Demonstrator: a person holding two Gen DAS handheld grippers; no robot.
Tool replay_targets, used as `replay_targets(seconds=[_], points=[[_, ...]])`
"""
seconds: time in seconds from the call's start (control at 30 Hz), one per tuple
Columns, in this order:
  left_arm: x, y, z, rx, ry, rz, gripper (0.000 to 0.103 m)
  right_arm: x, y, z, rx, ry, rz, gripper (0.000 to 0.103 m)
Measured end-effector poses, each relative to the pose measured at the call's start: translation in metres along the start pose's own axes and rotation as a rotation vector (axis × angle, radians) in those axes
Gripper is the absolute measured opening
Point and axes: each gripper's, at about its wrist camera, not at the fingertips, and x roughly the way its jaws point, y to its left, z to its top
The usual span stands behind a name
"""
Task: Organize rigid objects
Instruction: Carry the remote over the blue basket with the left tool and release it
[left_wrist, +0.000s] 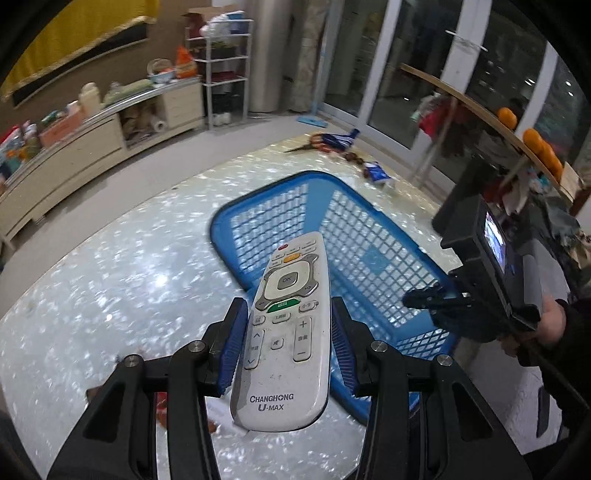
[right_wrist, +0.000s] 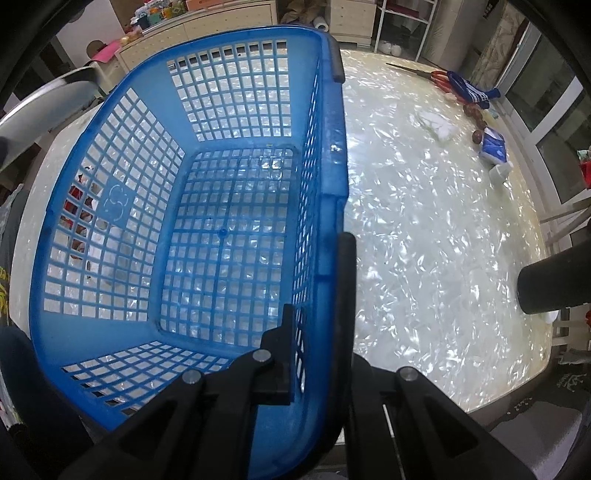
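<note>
My left gripper (left_wrist: 288, 321) is shut on a white Changhong remote (left_wrist: 286, 332) and holds it above the near rim of the blue plastic basket (left_wrist: 369, 236). My right gripper (right_wrist: 319, 295) is shut on the basket's side wall (right_wrist: 328, 177), one finger inside and one outside. The right gripper also shows in the left wrist view (left_wrist: 432, 299) at the basket's right edge. The basket (right_wrist: 110, 184) holds nothing inside and stands on the pearly white table (right_wrist: 424, 240).
Red-handled scissors (right_wrist: 436, 75), a blue striped cloth (right_wrist: 472, 92), brown beads (right_wrist: 476, 110), a blue packet (right_wrist: 493, 146) and a white cap (right_wrist: 500, 170) lie at the table's far edge. A low cabinet (left_wrist: 92, 125) and shelf rack (left_wrist: 225, 70) stand behind.
</note>
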Motion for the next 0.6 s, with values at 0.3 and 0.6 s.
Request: replay_targets(seconds=[0.3, 0.6], points=[[0.043, -0.019, 0.019, 0.149, -0.006, -0.034, 0.049, 0.002, 0.0, 0.004, 0.002, 0.006, 0.013, 0.003], [0.093, -0.026, 0.032, 0.227, 0.037, -0.041, 0.049, 0.002, -0.007, 0.005, 0.018, -0.002, 0.041, 0.003]])
